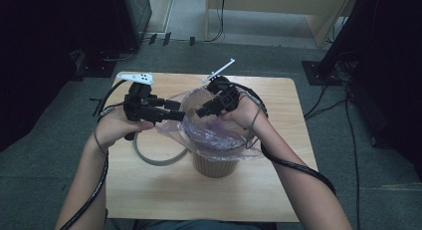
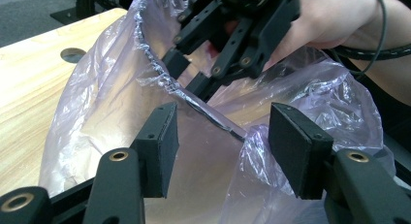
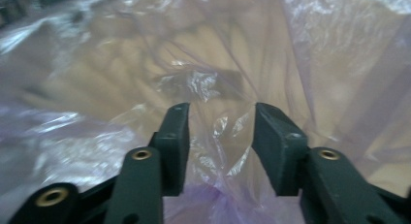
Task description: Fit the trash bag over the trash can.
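1. Leftmost, the left tongs (image 1: 180, 115) sit level at the near-left rim of the plastic bag (image 1: 219, 135); their jaws stand apart, with nothing pressed between the pads. From the left gripper view the crinkled bag edge (image 2: 160, 73) runs across just beyond the pads, and whether it touches them is hard to tell.
2. Below those tongs, a grey ring (image 1: 154, 158) lies on the wooden surface (image 1: 149, 190), part of it hidden behind the bag and the bin.
3. Between both tongs, the bag lines a brown bin (image 1: 214, 165), its rim folded outward over the bin's lip; the bin's top is hidden by the film.
4. Just right of that, the right tongs (image 1: 203, 110) point into the bag's mouth from the far-right side. Their jaws are partly apart, and film (image 3: 220, 132) bunches up in the gap; the right gripper view is blurred, so whether the pads already pinch it cannot be told.
5. Behind the right tongs, the person's hand (image 1: 244, 113) covers much of the gripper body.
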